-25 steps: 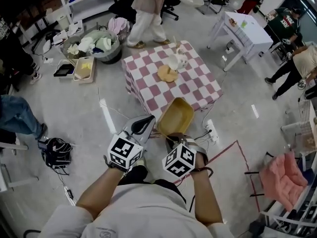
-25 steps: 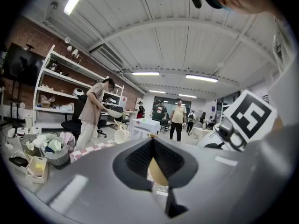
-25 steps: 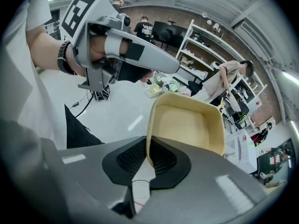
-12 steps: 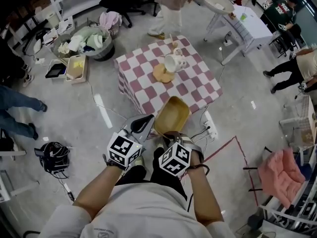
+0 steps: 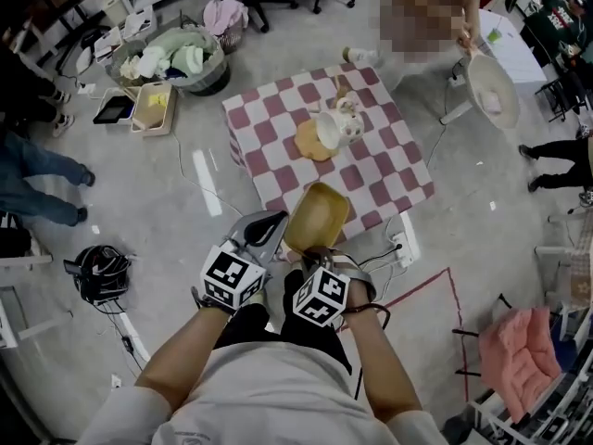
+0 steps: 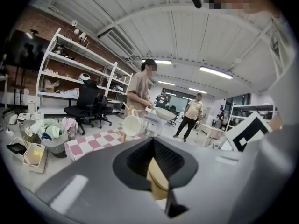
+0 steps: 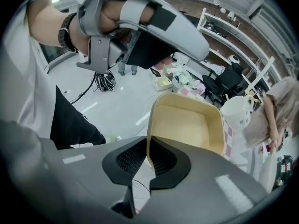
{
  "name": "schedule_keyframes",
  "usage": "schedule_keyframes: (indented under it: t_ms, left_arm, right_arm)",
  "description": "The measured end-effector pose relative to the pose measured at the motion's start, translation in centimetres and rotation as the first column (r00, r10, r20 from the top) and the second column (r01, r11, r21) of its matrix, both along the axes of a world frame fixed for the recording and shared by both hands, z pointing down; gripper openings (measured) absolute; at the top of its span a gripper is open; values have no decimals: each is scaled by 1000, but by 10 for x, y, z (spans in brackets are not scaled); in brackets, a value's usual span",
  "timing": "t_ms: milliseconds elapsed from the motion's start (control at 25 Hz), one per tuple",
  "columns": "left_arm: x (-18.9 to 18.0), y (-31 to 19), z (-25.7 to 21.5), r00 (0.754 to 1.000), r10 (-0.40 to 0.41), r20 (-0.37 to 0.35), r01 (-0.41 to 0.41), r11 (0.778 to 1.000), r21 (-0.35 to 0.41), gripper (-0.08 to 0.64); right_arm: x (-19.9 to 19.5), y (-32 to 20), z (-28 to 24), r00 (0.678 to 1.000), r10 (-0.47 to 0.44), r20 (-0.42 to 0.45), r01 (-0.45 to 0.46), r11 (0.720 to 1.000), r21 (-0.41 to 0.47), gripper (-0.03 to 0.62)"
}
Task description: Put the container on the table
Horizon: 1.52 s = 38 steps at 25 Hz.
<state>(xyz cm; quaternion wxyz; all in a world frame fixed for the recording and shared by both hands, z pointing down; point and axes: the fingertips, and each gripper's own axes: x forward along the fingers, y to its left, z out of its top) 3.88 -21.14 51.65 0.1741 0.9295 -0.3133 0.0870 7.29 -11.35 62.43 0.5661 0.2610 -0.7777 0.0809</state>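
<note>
bright even light, fisheye-warped dark edges

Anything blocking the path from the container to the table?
Nothing visible. The container, clamped by the left gripper and right gripper, is at the table's near edge, where the cloth is bare. A white jug and tan mat sit farther back.

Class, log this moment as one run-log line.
phase: carry | left gripper: shut on container | right gripper: shut on container | container: at checkered table near edge
</note>
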Motion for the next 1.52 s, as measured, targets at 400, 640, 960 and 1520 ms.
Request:
schedule_keyframes:
  t_ms: [400, 640, 960, 1520]
  left_arm:
    - [25, -45, 67, 995, -94, 35, 97, 992, -86, 6]
    - [29, -66, 106, 989, -139, 56, 145, 980, -135, 6]
    - [39, -80, 141, 985, -153, 76, 164, 970, -177, 6]
    - [29, -73, 154, 983, -158, 90, 174, 963, -207, 6]
  right_arm:
    - [29, -43, 81, 988, -156, -17, 155, 986, -60, 29]
    - [37, -65, 120, 972, -233, -35, 229, 970, -87, 29]
    - [55, -82, 166, 958, -275, -77, 267, 958, -104, 31]
    - [53, -90, 185, 969, -239, -54, 233, 968, -94, 49]
